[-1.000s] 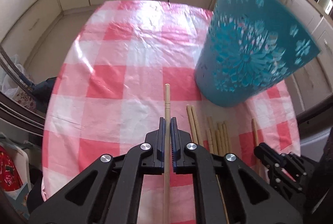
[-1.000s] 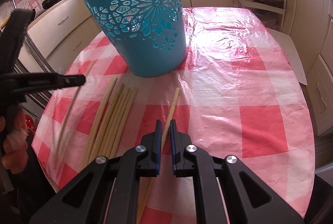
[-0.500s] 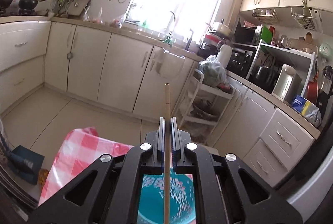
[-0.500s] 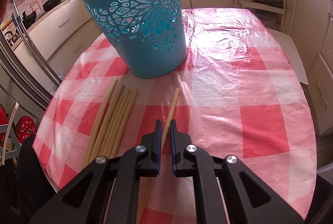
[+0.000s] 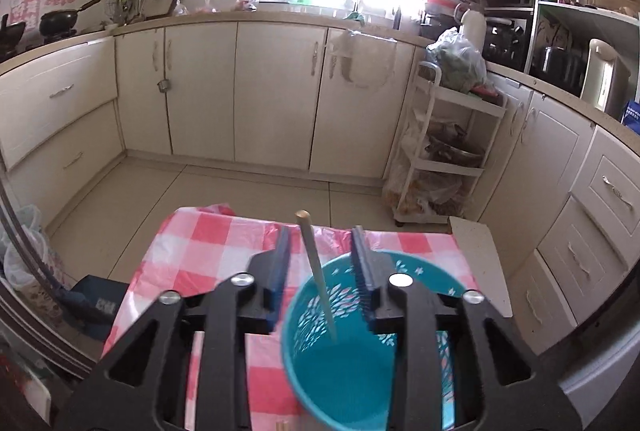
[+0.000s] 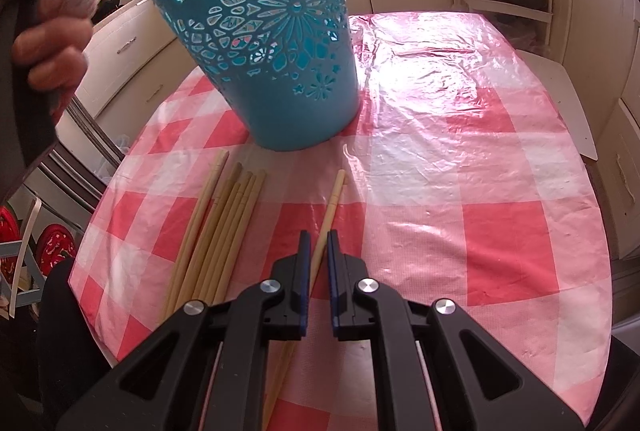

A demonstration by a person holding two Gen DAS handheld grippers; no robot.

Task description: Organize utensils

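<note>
My left gripper (image 5: 320, 243) is open above the teal perforated basket (image 5: 340, 371). A wooden chopstick (image 5: 318, 279) stands loose between the jaws, its lower end inside the basket. In the right wrist view the basket (image 6: 272, 47) stands on the red-and-white checked tablecloth (image 6: 460, 191). A bundle of several chopsticks (image 6: 216, 231) lies in front of it to the left. My right gripper (image 6: 316, 235) hovers with its jaws narrowly apart, around a single chopstick (image 6: 330, 207) that lies on the cloth.
The table sits in a kitchen with cream cabinets (image 5: 276, 91) and a white trolley (image 5: 440, 151) beyond its far edge. The hand on the left gripper (image 6: 52, 43) shows at the upper left of the right wrist view.
My left gripper lifted its chopstick from the table to above the basket, then opened; the chopstick now drops into the basket. My right gripper has stayed still.
</note>
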